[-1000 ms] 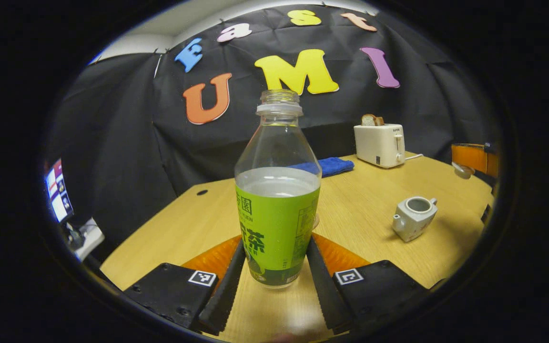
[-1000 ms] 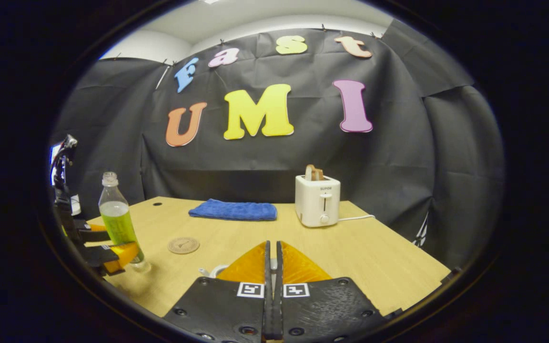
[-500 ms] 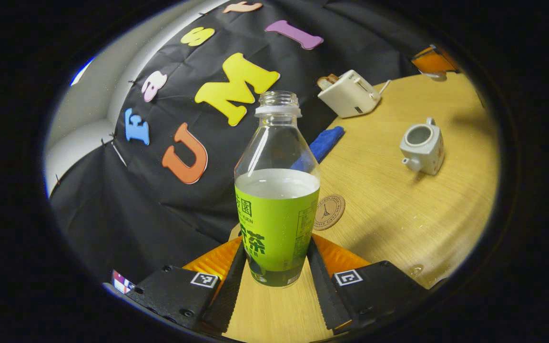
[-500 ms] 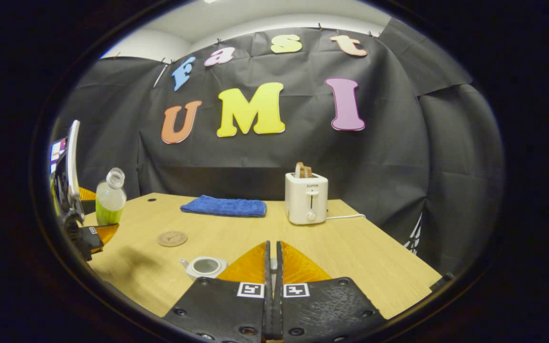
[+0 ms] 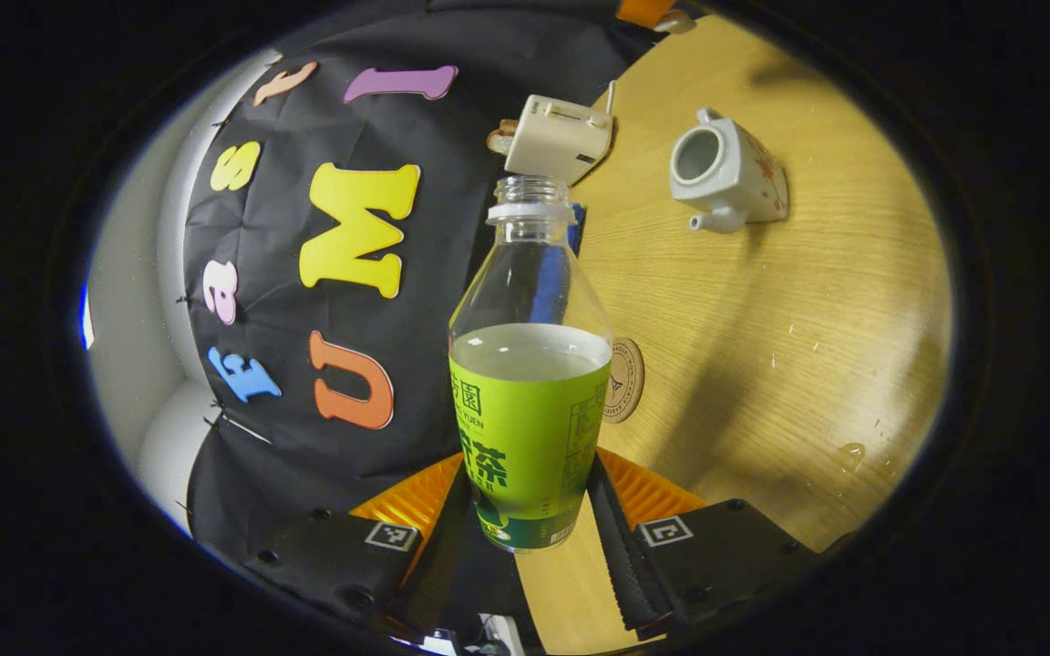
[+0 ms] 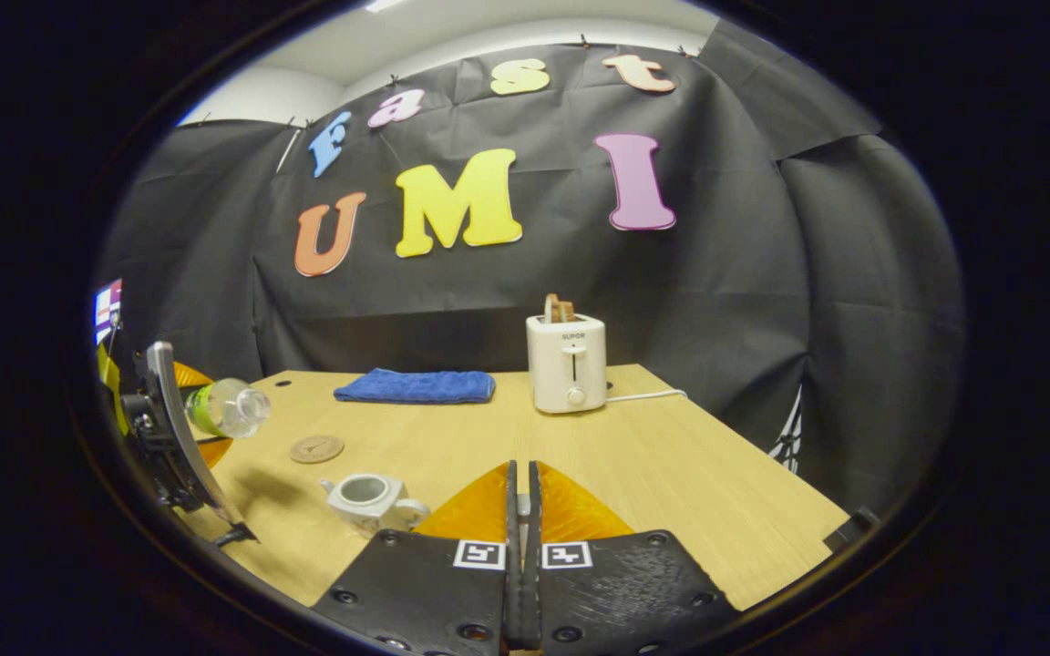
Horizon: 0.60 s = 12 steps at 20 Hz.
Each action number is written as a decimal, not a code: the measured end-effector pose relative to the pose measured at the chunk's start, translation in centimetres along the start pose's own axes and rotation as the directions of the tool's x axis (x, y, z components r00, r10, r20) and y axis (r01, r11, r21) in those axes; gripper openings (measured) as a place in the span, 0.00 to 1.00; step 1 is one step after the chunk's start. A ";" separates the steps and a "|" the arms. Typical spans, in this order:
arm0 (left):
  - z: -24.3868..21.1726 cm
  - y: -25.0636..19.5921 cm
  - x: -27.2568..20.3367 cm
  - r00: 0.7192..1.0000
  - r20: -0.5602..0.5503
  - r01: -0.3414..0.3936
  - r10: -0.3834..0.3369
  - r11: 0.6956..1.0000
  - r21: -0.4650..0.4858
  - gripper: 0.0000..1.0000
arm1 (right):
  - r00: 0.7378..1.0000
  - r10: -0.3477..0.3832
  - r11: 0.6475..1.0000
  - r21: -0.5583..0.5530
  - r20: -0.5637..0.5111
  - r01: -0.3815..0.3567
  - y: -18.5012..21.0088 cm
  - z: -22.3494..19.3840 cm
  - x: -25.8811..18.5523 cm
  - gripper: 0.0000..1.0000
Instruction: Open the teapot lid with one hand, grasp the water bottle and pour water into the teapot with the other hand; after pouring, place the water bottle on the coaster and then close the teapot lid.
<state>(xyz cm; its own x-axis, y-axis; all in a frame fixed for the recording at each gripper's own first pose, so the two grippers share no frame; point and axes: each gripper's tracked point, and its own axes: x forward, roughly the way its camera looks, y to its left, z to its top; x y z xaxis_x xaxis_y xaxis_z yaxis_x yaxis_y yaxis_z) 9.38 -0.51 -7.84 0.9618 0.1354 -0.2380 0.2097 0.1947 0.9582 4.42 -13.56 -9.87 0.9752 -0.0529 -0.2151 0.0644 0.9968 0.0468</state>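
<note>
**Bottle tipped over the table, teapot uncovered**

Left gripper view: Clamped between the two fingers of the left gripper, by its green-labelled lower half: the water bottle, uncapped, about half full of clear liquid. Pressed against the label on either side, both fingers. Rolled far over, the whole scene, with the wooden table standing on the right and the booth wall on the left. Just beside the bottle's right edge and partly hidden behind it: the round coaster, flat on the wood. Farther up the table, well apart from the bottle's mouth: the white teapot, lid off, round opening bare, spout toward the bottle. Past the bottle's neck: a white toaster, and a sliver of blue cloth behind the neck.

Right gripper view: Pressed together at bottom centre, the fingers of the right gripper, with only a thin dark slit between them; impossible to tell whether anything is pinched there. Just left of the fingertips, upright on the table: the teapot, open on top. Behind it to the left, the coaster, bare. At the far left edge, held above the table by the other gripper: the water bottle, lying nearly level, mouth pointing right, still short of the teapot. At the back, the folded blue cloth and the toaster, with a slice of bread standing in its slot.
</note>
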 end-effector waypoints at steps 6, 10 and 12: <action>2.8 0.7 0.6 1.000 0.025 -0.015 0.011 0.982 0.186 0.73 | 1.000 -0.002 1.000 0.020 -0.003 0.002 -1.2 -0.6 0.0 0.00; 4.1 0.3 0.9 0.999 0.033 -0.016 0.008 0.965 0.263 0.73 | 1.000 -0.009 1.000 0.026 0.000 0.009 -2.1 -0.7 0.0 0.00; 4.5 0.2 1.3 1.000 0.026 -0.018 0.010 0.952 0.307 0.73 | 1.000 -0.009 1.000 0.025 -0.003 0.009 -2.3 -0.9 -0.1 0.00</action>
<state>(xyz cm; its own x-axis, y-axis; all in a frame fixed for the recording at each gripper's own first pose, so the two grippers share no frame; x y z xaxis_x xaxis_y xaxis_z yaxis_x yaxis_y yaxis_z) 11.48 -4.69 -7.27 0.9681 0.1122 -0.2241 0.2367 -0.1150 0.9648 4.00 -15.76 -10.85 0.9738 -0.0616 -0.2188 0.0785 0.9945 0.0693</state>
